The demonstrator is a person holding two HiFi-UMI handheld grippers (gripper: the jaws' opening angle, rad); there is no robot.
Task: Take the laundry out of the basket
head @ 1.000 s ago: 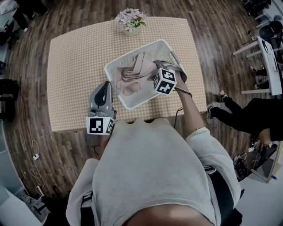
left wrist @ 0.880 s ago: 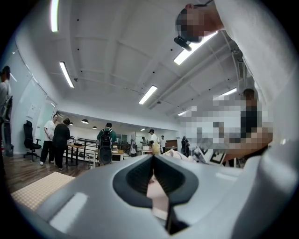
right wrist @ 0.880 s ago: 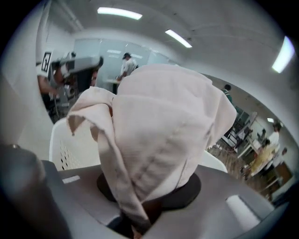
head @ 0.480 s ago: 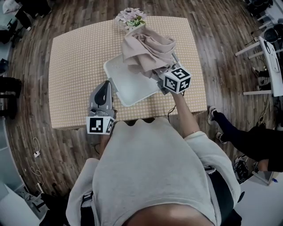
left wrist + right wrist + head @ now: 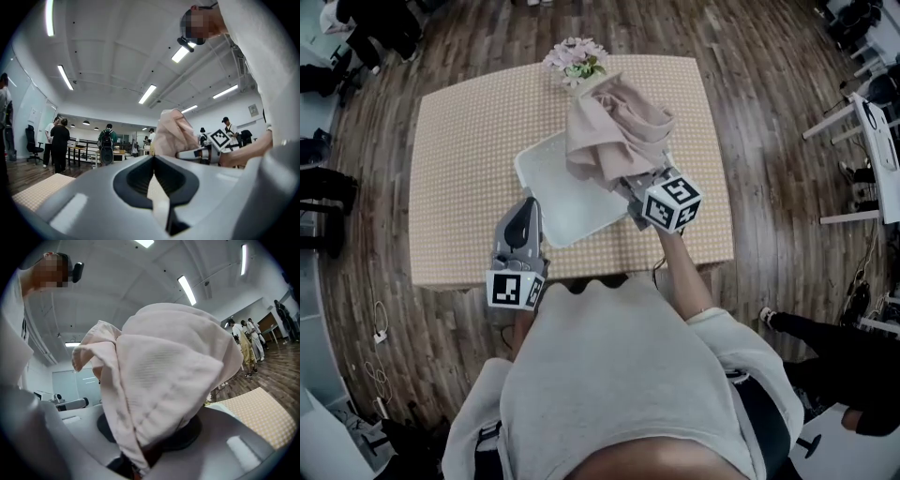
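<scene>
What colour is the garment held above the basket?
Pale pink-beige garment, clearest in the right gripper view.

**Open to the left, crowded at the far right**

The table gives wide passage along its left side. The basket sits right of centre, its near-left floor open from above. The cloth, bunched in the right gripper, hangs over the basket's far right part and blocks it. Flowers stand at the far edge, just behind the cloth. The left gripper sits beside the basket's near-left rim.
</scene>
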